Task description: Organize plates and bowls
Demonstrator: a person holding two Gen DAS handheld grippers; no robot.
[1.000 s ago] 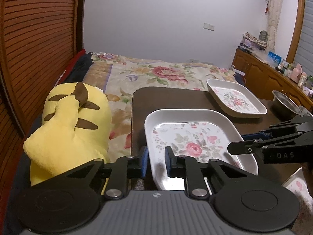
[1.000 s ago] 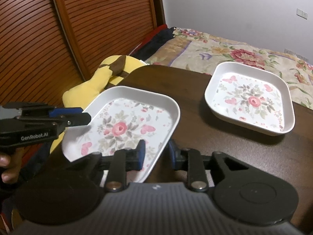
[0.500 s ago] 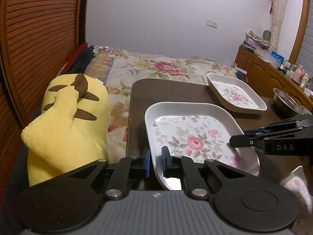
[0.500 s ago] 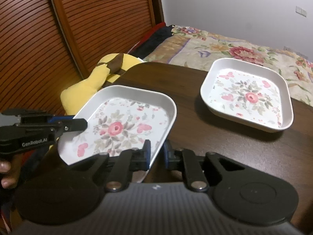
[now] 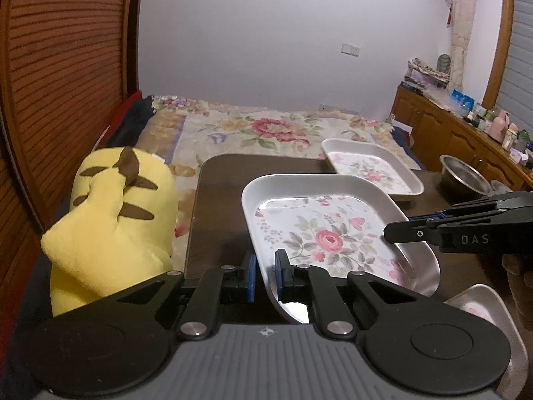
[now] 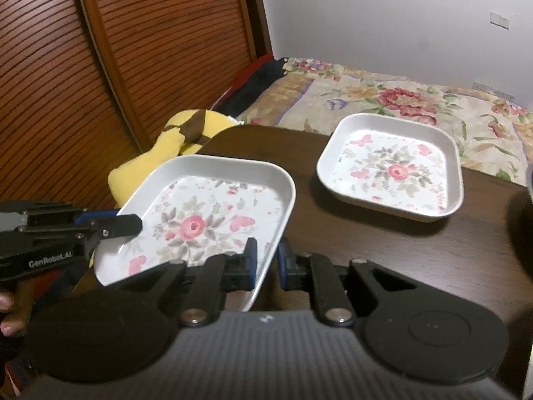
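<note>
A white square floral plate [image 5: 329, 230] [image 6: 213, 220] is held above the dark wooden table [image 5: 220, 200] by both grippers. My left gripper [image 5: 266, 275] is shut on its near left rim. My right gripper [image 6: 266, 261] is shut on its right rim; it also shows in the left wrist view [image 5: 409, 230]. My left gripper also shows in the right wrist view [image 6: 113, 226], at the plate's left edge. A second floral plate [image 5: 369, 168] [image 6: 393, 170] rests on the table further back. A third floral plate [image 5: 486, 313] lies at the near right, partly hidden.
A steel bowl [image 5: 463, 176] stands at the table's right. A yellow plush toy [image 5: 113, 220] lies left of the table beside a slatted wooden wall [image 5: 60, 83]. A bed with a floral cover [image 5: 273, 130] is behind the table. A cluttered sideboard [image 5: 466, 133] runs along the right.
Both grippers have closed onto the plate's rims and lifted it a little off the table; the view has drawn back slightly.
</note>
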